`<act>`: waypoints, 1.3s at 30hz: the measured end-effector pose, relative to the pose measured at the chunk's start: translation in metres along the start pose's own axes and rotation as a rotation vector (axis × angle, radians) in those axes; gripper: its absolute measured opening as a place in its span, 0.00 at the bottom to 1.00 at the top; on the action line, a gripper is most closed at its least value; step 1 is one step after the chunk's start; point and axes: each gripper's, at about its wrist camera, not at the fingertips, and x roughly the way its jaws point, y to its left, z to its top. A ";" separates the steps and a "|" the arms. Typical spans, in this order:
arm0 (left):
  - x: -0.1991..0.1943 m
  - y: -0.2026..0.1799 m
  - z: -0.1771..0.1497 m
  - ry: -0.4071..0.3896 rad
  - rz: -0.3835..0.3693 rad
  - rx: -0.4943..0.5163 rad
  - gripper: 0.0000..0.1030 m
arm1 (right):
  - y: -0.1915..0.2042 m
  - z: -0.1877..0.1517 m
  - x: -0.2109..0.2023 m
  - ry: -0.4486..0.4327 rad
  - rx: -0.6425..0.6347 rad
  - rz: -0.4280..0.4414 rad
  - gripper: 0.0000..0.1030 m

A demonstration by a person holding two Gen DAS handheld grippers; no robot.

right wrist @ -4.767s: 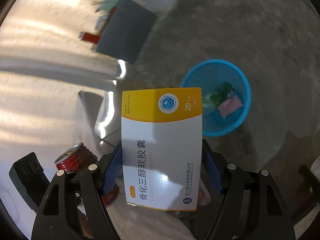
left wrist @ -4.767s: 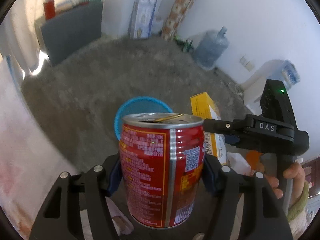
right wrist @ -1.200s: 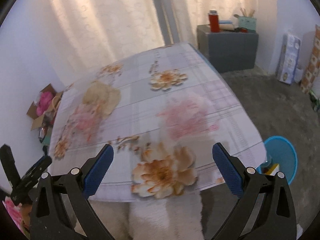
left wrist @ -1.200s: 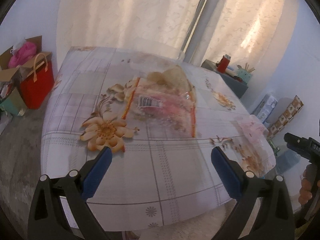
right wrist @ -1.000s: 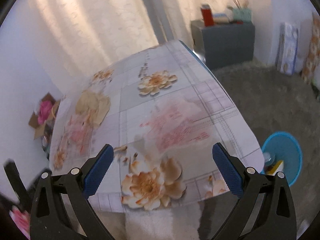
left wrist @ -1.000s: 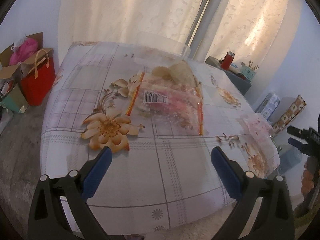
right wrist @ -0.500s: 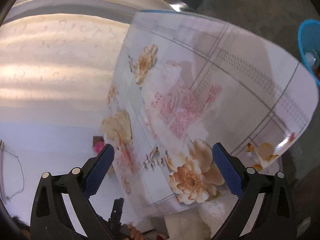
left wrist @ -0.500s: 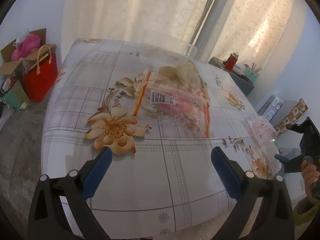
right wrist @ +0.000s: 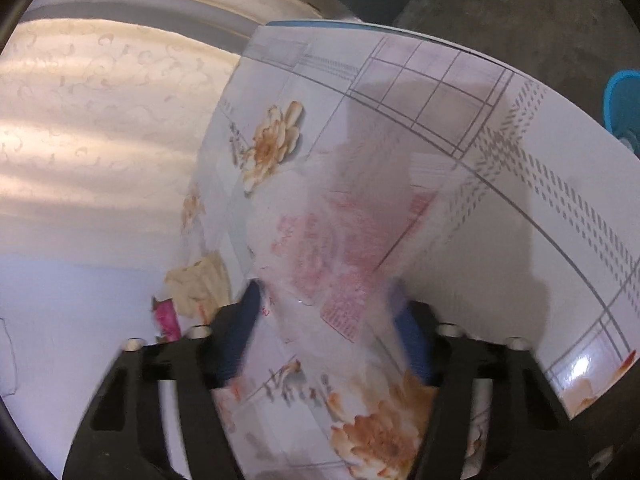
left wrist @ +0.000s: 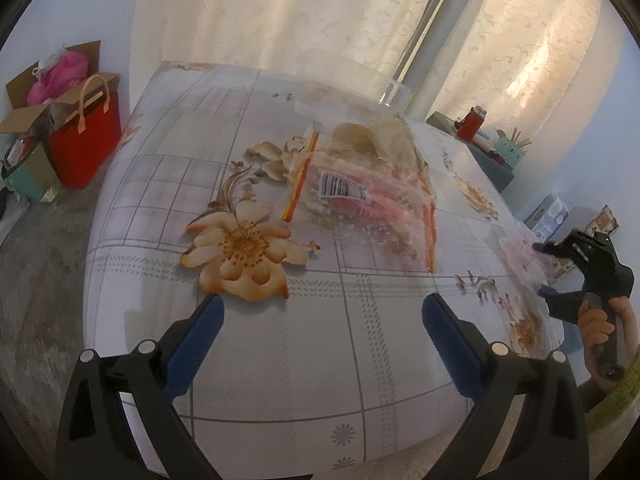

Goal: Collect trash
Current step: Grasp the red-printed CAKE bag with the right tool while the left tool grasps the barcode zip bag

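right hand-held gripper, lower centre of the right wrist view: jaws closing, w/ a thin see-through plastic wrapper printed in pink/red between the blue pads. frame is blurred so can't tell if the pads actually press it yet; looks like they're just meeting the near edge. same gripper shows at far right of the left wrist view, held in a hand, tips at the wrapper near the counter's right edge.

left hand-held gripper, bottom of its frame: jaws wide apart, nothing between them, hovering over the near edge of the counter, which has a floral, checked, glossy cloth.

further out, mid-frame in the left view: a second bit of trash, a clear bag w/ barcode label and orange-red side strips, lying flat and crumpled at its far end. blue bin peeks in at right edge of the right view, on the floor beyond the counter corner.

handling, my guess: both wrappers v. light, limp, slippery film on a slick cloth. they'll slide or flutter rather than lift clean. best to pinch a raised fold or crumpled edge, not the flat middle; for the clear bag, take the puffed far end or a side seam. no breakage risk, main risk is pads closing on nothing or film slipping out en route to the bin.
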 end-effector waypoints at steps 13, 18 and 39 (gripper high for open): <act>-0.008 0.004 -0.001 -0.025 0.006 0.004 0.94 | 0.019 -0.015 0.009 0.049 -0.185 -0.046 0.00; -0.013 0.007 0.005 -0.064 -0.012 0.015 0.94 | 0.024 -0.044 0.004 0.115 -0.283 -0.033 0.00; 0.085 0.006 0.079 0.095 0.125 0.134 0.42 | 0.014 -0.077 0.009 0.201 -0.322 0.015 0.00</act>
